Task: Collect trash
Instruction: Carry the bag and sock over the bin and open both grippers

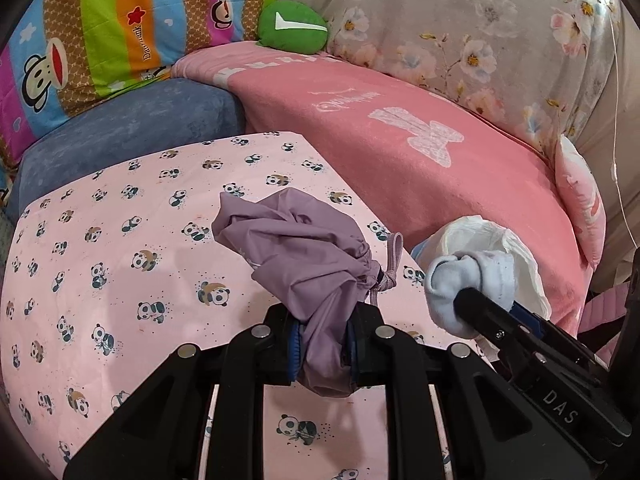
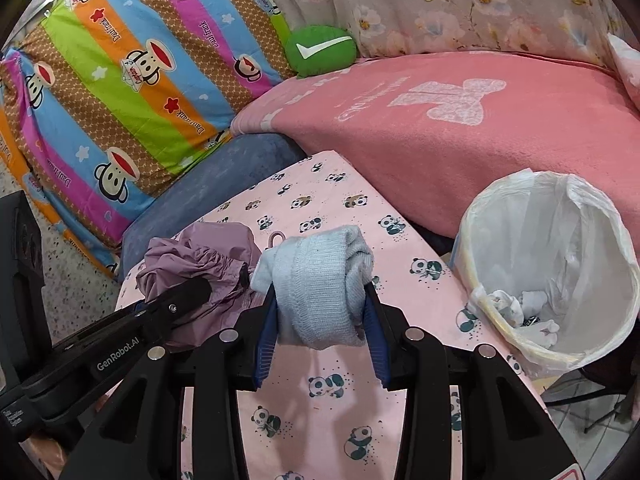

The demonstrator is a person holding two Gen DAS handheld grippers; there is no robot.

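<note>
Left claw (image 1: 322, 344) grips purple pouch (image 1: 304, 248); right claw (image 2: 320, 316) grips rolled sock (image 2: 320, 280). Carry step; next likely drop into lined bin (image 2: 600, 216) off worktop's (image 2: 320, 420) right edge.

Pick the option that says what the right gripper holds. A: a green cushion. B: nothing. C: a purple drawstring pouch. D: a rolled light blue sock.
D: in the right wrist view the right gripper is shut on the light blue sock, while the left gripper pinches the purple pouch.
</note>
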